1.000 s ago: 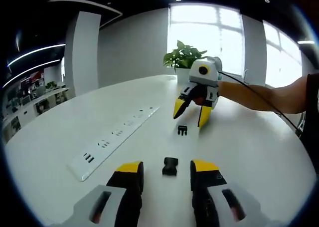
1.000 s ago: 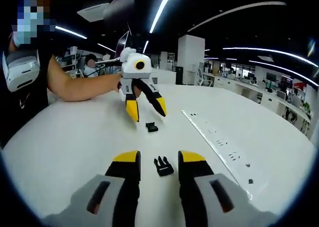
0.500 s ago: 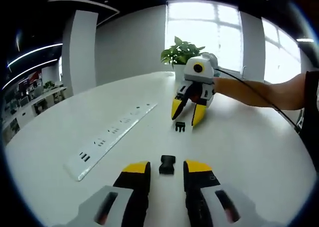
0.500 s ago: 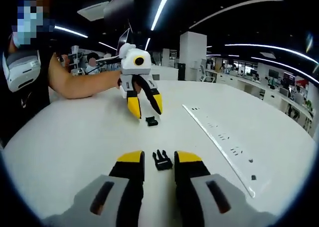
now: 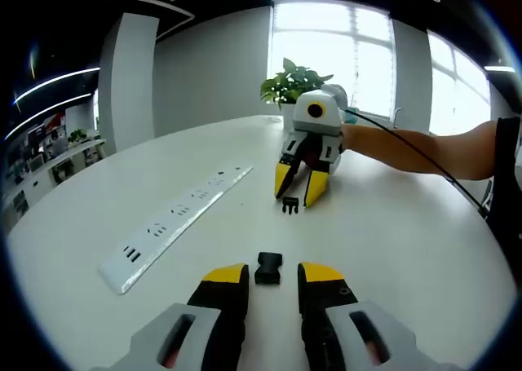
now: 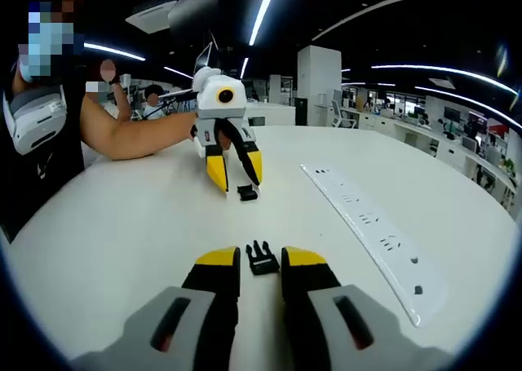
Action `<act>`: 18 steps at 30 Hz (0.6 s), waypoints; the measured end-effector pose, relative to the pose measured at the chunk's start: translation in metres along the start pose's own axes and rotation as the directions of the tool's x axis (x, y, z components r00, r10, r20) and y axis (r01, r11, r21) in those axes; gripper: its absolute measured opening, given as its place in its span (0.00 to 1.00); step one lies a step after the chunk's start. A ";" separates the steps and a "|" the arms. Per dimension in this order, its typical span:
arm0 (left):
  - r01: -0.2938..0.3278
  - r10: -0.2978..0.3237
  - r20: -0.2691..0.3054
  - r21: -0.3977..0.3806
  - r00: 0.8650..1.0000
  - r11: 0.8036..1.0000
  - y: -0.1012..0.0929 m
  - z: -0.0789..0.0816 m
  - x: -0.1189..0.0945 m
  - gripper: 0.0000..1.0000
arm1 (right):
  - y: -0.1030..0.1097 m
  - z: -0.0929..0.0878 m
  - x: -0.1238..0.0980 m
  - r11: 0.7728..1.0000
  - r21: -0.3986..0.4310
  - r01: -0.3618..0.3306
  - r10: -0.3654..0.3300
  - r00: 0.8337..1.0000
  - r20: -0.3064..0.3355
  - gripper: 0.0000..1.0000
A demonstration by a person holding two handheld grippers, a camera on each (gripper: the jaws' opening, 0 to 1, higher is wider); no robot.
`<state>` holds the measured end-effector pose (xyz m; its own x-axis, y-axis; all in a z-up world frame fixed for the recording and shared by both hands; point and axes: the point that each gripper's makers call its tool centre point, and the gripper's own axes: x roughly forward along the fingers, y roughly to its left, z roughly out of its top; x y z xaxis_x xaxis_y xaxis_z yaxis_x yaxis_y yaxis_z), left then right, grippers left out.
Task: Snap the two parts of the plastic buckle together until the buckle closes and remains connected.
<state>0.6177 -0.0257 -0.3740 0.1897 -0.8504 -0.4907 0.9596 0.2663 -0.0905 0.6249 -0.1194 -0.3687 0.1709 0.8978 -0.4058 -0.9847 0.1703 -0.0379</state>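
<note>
Two black buckle parts lie on the white table [image 5: 391,249]. The socket part [image 5: 267,267] sits just ahead of my left gripper [image 5: 272,277], in line with the narrow gap between its yellow tips; I cannot see contact. The pronged part [image 6: 261,258] lies the same way at the tips of my right gripper [image 6: 261,262]. In the left gripper view the right gripper [image 5: 299,187] hovers over the pronged part [image 5: 290,205], tips apart. In the right gripper view the left gripper [image 6: 235,174] stands over the socket part [image 6: 247,192], tips apart.
A long white power strip [image 5: 175,220] [image 6: 371,224] runs along one side of the parts. A potted plant [image 5: 294,81] stands at the table's far edge. A person's forearm [image 5: 416,151] [image 6: 139,134] reaches in behind each gripper. Other people sit in the office behind.
Both grippers' jaws have narrowed from wide open to a small gap around their buckle parts. Both have dropped lower and closer to the parts, which stay on the table.
</note>
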 end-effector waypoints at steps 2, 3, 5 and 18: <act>0.000 0.000 0.001 -0.003 1.000 1.000 0.000 0.000 0.000 0.24 | 0.000 0.001 0.000 1.000 -0.002 -0.002 0.002 1.000 0.001 0.19; 0.000 0.000 0.001 -0.003 1.000 1.000 0.000 0.000 0.000 0.24 | -0.001 0.001 0.000 1.000 -0.002 -0.003 0.003 1.000 0.001 0.19; 0.000 0.000 0.000 -0.003 1.000 1.000 0.001 -0.001 0.001 0.24 | -0.001 0.001 0.000 1.000 -0.002 -0.005 0.005 1.000 0.000 0.19; 0.007 -0.007 -0.001 -0.010 1.000 1.000 0.002 0.000 0.003 0.21 | 0.000 -0.002 0.001 1.000 -0.007 -0.013 0.013 0.999 -0.032 0.17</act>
<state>0.6203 -0.0275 -0.3758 0.1831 -0.8518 -0.4908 0.9588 0.2651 -0.1024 0.6255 -0.1192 -0.3715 0.1568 0.8865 -0.4353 -0.9871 0.1554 -0.0390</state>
